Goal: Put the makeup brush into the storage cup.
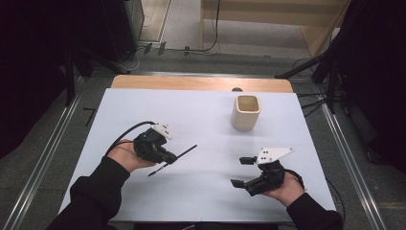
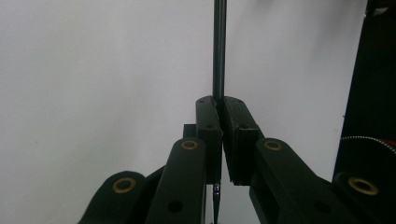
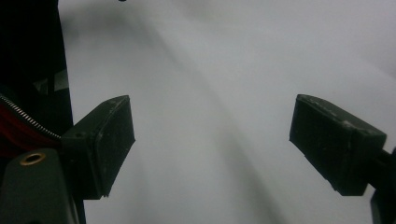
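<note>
Nearest the person, the right gripper (image 1: pixel 241 171) sits over the front right part of the white worktop (image 1: pixel 206 201), supported from beneath by the right hand (image 1: pixel 287 188). Its fingers (image 3: pixel 100 142) are spread wide, with nothing but bare worktop surface between them in the right gripper view. A grey three-cornered plate (image 1: pixel 273 154) sits on top of the unit.

Slightly farther back on the left side, the left gripper (image 1: pixel 173 158) is carried by the left hand (image 1: pixel 125 155). Its fingers (image 2: pixel 208 135) are pressed together, pinching a thin dark rod (image 1: pixel 184 152). The rod passes between the pads and runs on beyond the fingertips, slanting toward the centre of the worktop; a shorter length sticks out behind the grip. In the left gripper view the rod (image 2: pixel 219 46) rises straight up from the closed pads.

Farthest back, right of centre, a cream cup (image 1: pixel 246 112) stands upright with its mouth open, well apart from both grippers.
</note>
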A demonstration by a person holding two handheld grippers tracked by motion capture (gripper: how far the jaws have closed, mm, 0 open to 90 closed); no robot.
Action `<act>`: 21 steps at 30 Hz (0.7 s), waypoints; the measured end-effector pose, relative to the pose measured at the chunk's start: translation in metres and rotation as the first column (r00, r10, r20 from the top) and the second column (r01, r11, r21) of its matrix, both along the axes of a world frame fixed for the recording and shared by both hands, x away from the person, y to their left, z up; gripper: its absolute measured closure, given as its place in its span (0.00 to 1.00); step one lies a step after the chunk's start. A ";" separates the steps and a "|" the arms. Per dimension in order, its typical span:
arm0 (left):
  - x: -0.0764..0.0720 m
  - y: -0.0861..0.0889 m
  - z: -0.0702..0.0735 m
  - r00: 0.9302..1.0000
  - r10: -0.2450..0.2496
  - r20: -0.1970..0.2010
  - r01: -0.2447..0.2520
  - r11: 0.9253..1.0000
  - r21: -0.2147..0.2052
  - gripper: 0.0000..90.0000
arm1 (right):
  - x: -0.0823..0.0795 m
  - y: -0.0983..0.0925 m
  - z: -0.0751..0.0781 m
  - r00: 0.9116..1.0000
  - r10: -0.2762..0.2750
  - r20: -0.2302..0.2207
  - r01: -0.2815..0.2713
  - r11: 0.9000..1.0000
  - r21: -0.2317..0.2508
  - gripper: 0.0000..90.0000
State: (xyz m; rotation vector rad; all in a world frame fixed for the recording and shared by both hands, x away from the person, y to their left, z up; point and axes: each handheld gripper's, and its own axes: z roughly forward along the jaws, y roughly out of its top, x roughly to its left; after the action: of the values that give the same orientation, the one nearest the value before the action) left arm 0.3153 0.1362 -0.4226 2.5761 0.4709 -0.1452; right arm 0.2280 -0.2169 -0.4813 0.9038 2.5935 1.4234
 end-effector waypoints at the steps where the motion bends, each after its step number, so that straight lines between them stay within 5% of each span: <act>1: 0.000 -0.001 0.000 1.000 -0.009 -0.003 0.009 1.000 0.006 0.96 | 0.000 0.000 0.000 1.000 0.000 0.000 0.000 1.000 0.000 0.17; 13: -0.009 -0.015 0.001 0.997 -0.083 0.001 0.083 0.996 0.037 0.96 | 0.007 0.013 0.001 0.998 0.068 -0.009 -0.068 0.998 0.000 0.17; 21: -0.014 -0.031 -0.001 0.987 -0.161 -0.004 0.161 0.984 0.079 0.96 | 0.011 0.023 0.002 0.991 0.136 -0.010 -0.136 0.991 -0.012 0.18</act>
State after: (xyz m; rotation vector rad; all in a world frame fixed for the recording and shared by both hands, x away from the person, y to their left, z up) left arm 0.3016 0.1054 -0.4237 2.6910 0.2722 -0.1835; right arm 0.2394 -0.1942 -0.4792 0.7474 2.7151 1.4345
